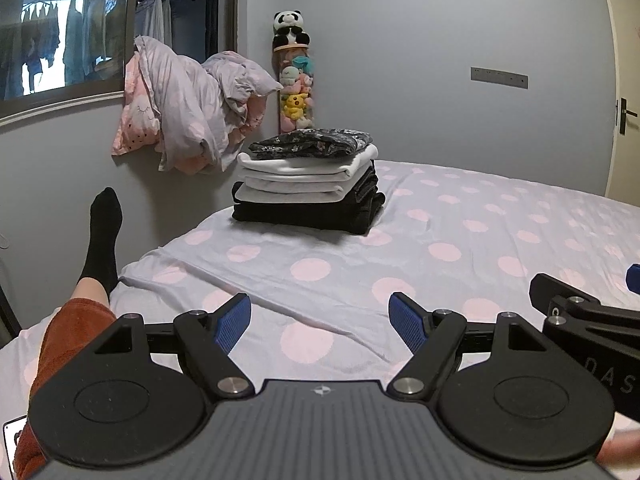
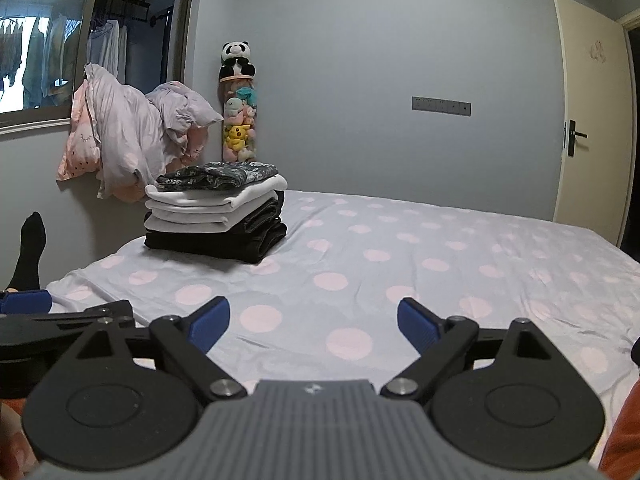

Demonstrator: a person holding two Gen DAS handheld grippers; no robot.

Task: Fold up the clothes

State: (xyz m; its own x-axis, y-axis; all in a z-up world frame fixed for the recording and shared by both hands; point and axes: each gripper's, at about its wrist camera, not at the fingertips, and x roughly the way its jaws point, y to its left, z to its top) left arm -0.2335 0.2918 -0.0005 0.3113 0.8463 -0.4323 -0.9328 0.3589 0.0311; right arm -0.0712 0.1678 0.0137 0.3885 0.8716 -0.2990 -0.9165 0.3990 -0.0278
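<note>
a stack of folded clothes (image 1: 308,184) sits on the far left part of the bed (image 1: 460,240), close to the wall and well ahead of me. it is neat and squared: black garments at the bottom, white and pale grey folded pieces in the middle, and a dark floral-patterned garment (image 1: 312,143) on top. the same stack (image 2: 218,212) shows in my right wrist view, left of centre.

the bed is covered by a pale lilac sheet with large pink dots, lightly creased, and nothing else lies on the stretch between the stack and my tongs.

my left tongs (image 1: 320,322) hover low over the near edge of the bed, blue pads spread wide apart, gripping nothing. my right tongs (image 2: 314,322) sit just beside them, also spread wide with nothing between the pads. each shows at the edge of the other's view.

to the left, my leg in a black sock (image 1: 105,236) stretches past the bed's edge, with rust-orange fabric (image 1: 68,344) over my knee.

behind the stack, a crumpled lilac and pink duvet (image 1: 188,104) is bunched against the wall under a window (image 1: 60,32). beside it stands a tall clear tube of plush toys (image 1: 296,96) with a toy panda (image 1: 288,26) sitting on top. further right on the grey wall is a long socket strip (image 1: 499,77), then a cream door (image 2: 588,120) with a dark handle.
</note>
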